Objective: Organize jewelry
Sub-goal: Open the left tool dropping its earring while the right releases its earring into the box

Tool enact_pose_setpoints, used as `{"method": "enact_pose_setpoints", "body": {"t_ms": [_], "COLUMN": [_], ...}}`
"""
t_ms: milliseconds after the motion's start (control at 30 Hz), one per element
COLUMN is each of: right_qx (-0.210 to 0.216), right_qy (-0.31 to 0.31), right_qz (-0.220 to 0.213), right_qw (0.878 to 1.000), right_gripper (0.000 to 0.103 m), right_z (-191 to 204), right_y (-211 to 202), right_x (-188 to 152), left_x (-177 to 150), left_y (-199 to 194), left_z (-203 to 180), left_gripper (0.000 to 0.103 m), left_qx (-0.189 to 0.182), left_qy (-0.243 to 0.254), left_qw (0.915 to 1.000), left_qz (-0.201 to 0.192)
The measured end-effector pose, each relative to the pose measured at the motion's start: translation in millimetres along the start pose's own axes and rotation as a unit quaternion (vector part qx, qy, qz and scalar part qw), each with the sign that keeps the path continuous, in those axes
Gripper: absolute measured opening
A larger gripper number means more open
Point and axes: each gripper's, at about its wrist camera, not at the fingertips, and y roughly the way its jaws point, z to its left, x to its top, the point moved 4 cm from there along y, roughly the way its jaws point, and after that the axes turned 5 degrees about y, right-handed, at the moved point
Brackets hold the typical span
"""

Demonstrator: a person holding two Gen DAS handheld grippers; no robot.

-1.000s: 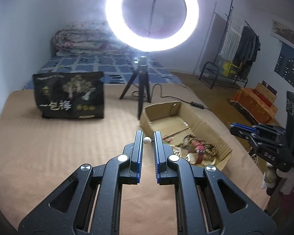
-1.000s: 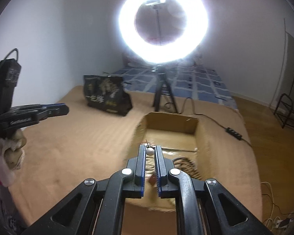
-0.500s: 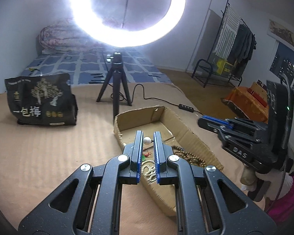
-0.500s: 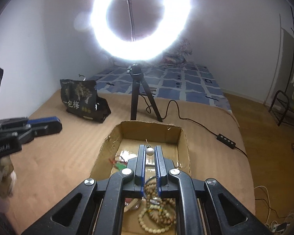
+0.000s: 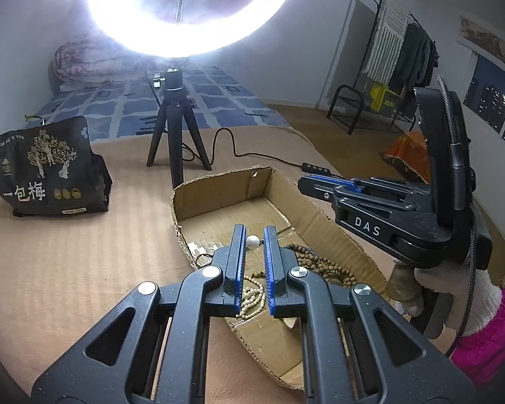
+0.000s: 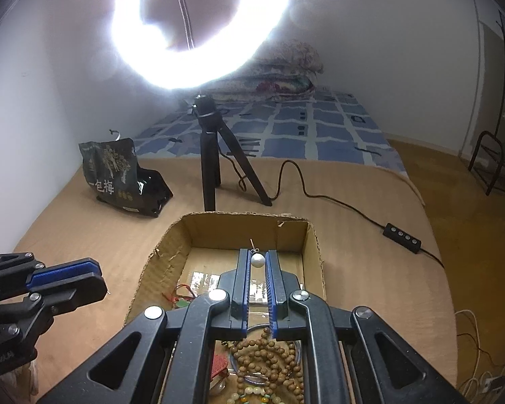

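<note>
— Above the cardboard box (image 6: 245,227) now, both of them. A second ago the left gripper (image 5: 254,232) was out over the brown mat (image 5: 67,269) beside it; since then it has swung across the rim.

— And what's it carrying?

— A white pearl stud (image 5: 252,241), pinched between its jaws near the tips. The right gripper (image 6: 257,256) has its jaws clenched on a second pearl stud (image 6: 257,260), its pin poking up ahead. That one has crept deeper, from the near end to mid-box.

— So the pair is about to go in?

— My guess, yes: both studs hang over the box floor, neither is down yet.

— Where's the space?

— At the far half. The glossy bare floor there holds nothing I can make out, while wooden bead strands (image 6: 262,353) crowd the near end and a red-and-green piece (image 6: 181,298) lies by the left wall.

— Anything to catch on?

— Box walls are low and ragged, so a drop from above looks easier than a slide in. A tripod (image 6: 208,168) stands just behind the far wall, with its cable (image 6: 320,195) trailing right. The two grippers are near each other, so lowering one at a time seems safer.
</note>
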Motion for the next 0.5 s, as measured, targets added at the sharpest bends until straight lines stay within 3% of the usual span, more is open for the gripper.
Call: {"method": "enact_pose_setpoints", "body": {"t_ms": [167, 333, 367, 400, 467, 500], "right_qx": [0.003, 0.005, 0.001, -0.004, -0.012, -0.013], "right_qy": [0.009, 0.02, 0.022, 0.024, 0.026, 0.027], "right_qz": [0.0, -0.009, -0.01, -0.013, -0.027, -0.033], "right_qw": [1.0, 1.0, 1.0, 1.0, 0.999, 0.999], "right_gripper": [0.009, 0.037, 0.049, 0.069, 0.088, 0.091], "right_z": [-3.7, -4.3, -4.5, -4.6, -4.9, -4.8], "right_y": [2.0, -2.1, -2.9, -4.1, -8.8, -11.2], "right_x": [0.2, 1.7, 2.0, 2.5, 3.9, 4.8], "left_x": [1.1, 1.3, 1.2, 0.8, 0.8, 1.3], "left_y": [1.4, -0.7, -1.4, -1.9, -4.9, -6.8], "left_z": [-2.9, -5.6, -5.7, -5.4, -4.4, -3.7], "left_gripper": [0.009, 0.009, 0.015, 0.032, 0.058, 0.064], "left_qx": [0.005, 0.015, 0.016, 0.017, 0.024, 0.026], "left_qy": [0.01, 0.021, 0.021, 0.021, 0.02, 0.019], "left_qw": [0.9999, 0.9997, 0.9996, 0.9996, 0.9994, 0.9993], "left_qz": [0.0, -0.004, -0.004, -0.005, -0.013, -0.02]}}
